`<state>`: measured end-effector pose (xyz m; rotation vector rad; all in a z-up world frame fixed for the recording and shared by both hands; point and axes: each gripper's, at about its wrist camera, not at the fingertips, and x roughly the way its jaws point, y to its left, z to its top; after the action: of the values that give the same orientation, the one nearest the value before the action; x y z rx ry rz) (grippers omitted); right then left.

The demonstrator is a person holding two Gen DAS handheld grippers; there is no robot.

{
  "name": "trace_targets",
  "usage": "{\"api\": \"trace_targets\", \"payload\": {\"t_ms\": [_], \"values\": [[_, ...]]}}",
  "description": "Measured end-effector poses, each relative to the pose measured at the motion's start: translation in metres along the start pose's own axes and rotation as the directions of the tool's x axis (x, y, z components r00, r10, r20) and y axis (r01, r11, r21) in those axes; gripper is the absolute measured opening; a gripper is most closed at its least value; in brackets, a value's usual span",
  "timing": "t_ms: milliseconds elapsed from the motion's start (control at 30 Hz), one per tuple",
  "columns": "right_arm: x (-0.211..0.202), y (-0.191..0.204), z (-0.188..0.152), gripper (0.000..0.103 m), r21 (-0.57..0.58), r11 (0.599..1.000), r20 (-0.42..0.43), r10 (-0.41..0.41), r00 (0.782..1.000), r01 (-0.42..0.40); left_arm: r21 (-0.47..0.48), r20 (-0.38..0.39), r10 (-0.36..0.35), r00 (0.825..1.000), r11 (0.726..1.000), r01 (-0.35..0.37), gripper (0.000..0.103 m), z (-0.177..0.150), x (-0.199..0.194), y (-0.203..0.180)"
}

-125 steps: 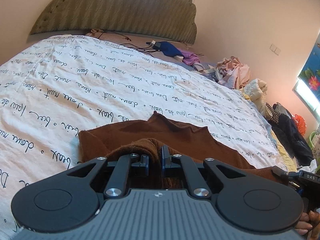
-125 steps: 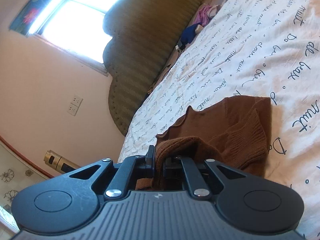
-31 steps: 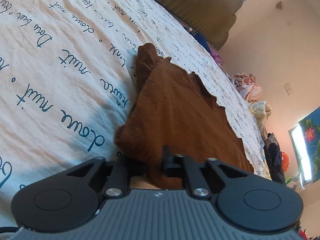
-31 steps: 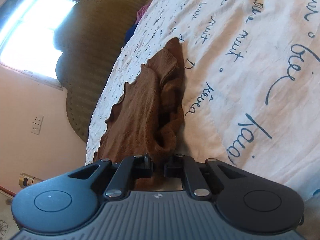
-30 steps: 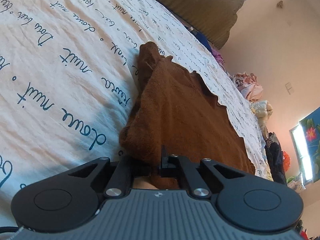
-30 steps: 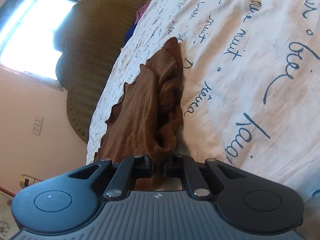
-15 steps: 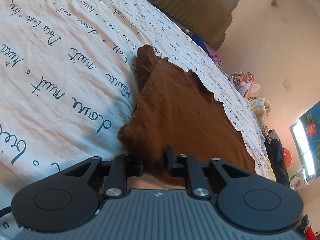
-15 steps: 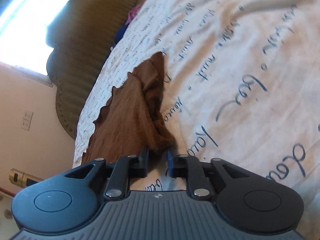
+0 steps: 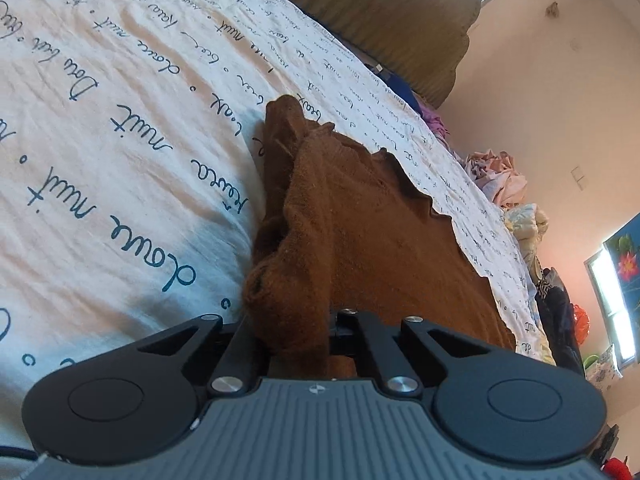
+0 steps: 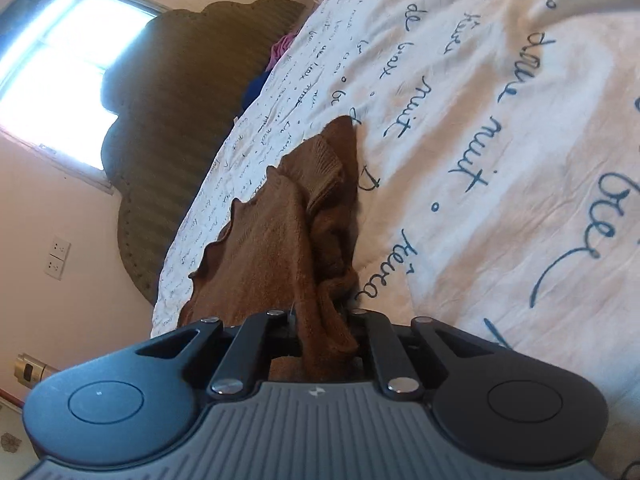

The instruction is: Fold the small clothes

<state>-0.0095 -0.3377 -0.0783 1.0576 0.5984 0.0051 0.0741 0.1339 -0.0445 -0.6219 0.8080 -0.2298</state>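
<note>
script-print bedsheet (image 9: pixel 120 128) | olive headboard (image 10: pixel 180 120) | window (image 10: pixel 68 48) | clothes pile (image 9: pixel 500 176)

Bright daylight from a blown-out window (image 10: pixel 60 52), soft shadows on the bedsheet (image 9: pixel 120 140), strong fisheye edge bending.

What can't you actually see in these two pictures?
- Left wrist view: near edge of the brown sweater, hidden behind the left tool.
- Right wrist view: sweater's grasped corner, hidden behind the right tool.
- Both views: the person's hands, out of frame.
- Bedsheet writing: too small farther away.

Black gripper (image 9: pixel 298 338), ribbed grey body, silver screws.
</note>
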Motion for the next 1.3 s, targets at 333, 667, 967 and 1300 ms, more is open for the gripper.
{"api": "trace_targets", "payload": {"t_ms": [333, 667, 967, 1300], "values": [[-0.034, 0.023, 0.004, 0.012, -0.19, 0.976, -0.03, -0.114, 0.993, 0.107, 0.1, -0.024, 0.077, 0.997, 0.992, -0.074, 0.014, -0.02, -0.018, -0.013], [-0.071, 0.071, -0.007, 0.015, -0.516, 0.797, 0.21, -0.235, 0.949, 0.312, 0.332, 0.295, 0.347, 0.89, 0.836, -0.436, 0.094, -0.011, -0.054, -0.05], [0.001, 0.092, -0.039, 0.057, -0.718, 0.659, 0.029, -0.293, 0.956, 0.224, 0.541, 0.211, 0.396, 0.894, 0.714, -0.444, 0.093, -0.036, 0.019, -0.078], [-0.009, 0.092, -0.043, 0.079, -0.728, 0.634, 0.067, -0.312, 0.948, 0.26, 0.55, 0.238, 0.387, 0.891, 0.702, -0.453, 0.1, -0.045, 0.009, -0.081]]}}
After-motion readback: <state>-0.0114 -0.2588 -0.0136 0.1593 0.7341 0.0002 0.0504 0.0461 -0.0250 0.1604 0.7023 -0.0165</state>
